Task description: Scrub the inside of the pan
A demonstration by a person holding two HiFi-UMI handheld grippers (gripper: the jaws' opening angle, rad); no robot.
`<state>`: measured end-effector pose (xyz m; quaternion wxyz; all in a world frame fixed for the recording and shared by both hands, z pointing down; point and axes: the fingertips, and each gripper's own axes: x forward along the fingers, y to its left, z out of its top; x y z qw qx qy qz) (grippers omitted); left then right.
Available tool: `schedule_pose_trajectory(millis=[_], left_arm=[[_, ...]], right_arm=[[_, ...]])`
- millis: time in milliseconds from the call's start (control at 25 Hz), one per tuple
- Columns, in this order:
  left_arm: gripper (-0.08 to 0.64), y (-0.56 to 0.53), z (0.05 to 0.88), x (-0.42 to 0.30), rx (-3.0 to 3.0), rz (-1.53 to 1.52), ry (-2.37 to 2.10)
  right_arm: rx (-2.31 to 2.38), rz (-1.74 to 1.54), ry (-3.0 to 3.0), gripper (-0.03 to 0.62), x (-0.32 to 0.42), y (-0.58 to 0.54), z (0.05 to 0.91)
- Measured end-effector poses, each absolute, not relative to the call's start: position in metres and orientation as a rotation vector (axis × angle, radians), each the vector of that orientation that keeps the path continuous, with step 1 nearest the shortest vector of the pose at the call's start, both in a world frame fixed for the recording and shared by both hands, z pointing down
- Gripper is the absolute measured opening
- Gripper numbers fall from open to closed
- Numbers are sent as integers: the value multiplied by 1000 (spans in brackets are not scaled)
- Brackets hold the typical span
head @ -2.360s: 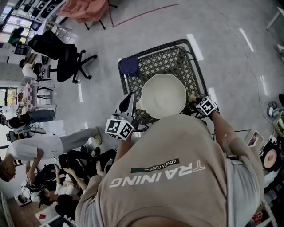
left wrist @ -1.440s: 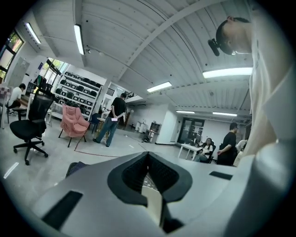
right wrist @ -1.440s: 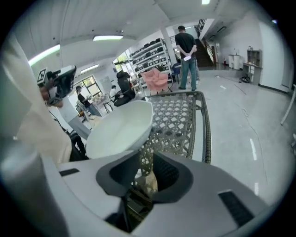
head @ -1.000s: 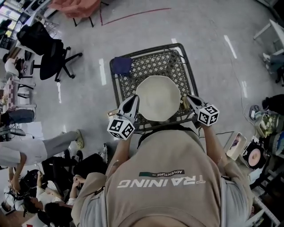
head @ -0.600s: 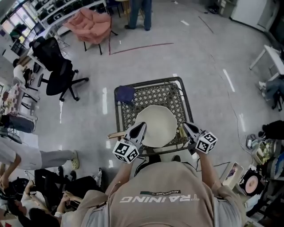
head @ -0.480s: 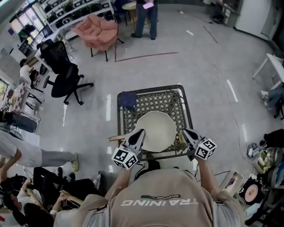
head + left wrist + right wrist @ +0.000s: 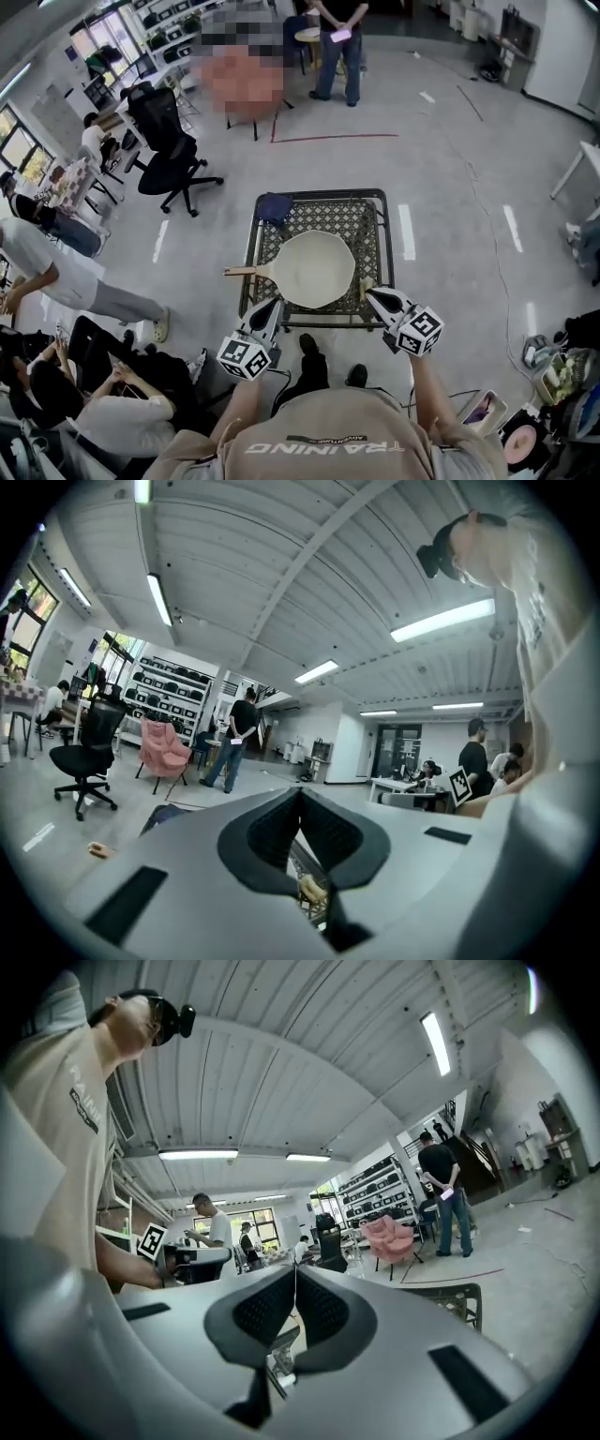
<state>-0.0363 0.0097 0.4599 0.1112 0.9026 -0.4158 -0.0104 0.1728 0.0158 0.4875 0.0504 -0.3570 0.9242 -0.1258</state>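
A cream pan (image 7: 314, 269) with a wooden handle (image 7: 240, 271) pointing left lies on a black lattice table (image 7: 323, 212). My left gripper (image 7: 275, 304) hangs at the table's near left edge, short of the pan, shut with nothing between its fingers. In the left gripper view its jaws (image 7: 300, 789) meet. My right gripper (image 7: 368, 292) is at the near right edge, also shut and empty; its pads (image 7: 294, 1267) touch. A small yellowish thing (image 7: 362, 284) lies on the table by the right gripper's tip. It shows below the left jaws (image 7: 312, 890) too.
A dark blue cloth (image 7: 274, 206) lies on the table's far left corner. A black office chair (image 7: 173, 155) stands at the far left. Seated people (image 7: 66, 394) crowd the left side, and a person (image 7: 337, 42) stands beyond a red floor line (image 7: 333, 138).
Both grippers have drawn back from beside the pan to the table's near edge. The head view has lifted and shows more of the room. The pan has stayed on the table.
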Motion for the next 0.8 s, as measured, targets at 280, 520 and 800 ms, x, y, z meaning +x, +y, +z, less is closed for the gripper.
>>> schedule_pose_trajectory(millis=[280, 520, 800], left_arm=[[18, 78, 457, -66, 2601, 17, -1349], [18, 118, 450, -89, 2606, -73, -1331], [18, 178, 448, -122, 2610, -135, -1282]], right_arm=[[-1068, -278, 2847, 18, 145, 54, 463], [-1127, -205, 2889, 18, 116, 94, 450], [-1335, -200, 2834, 18, 96, 164, 451]])
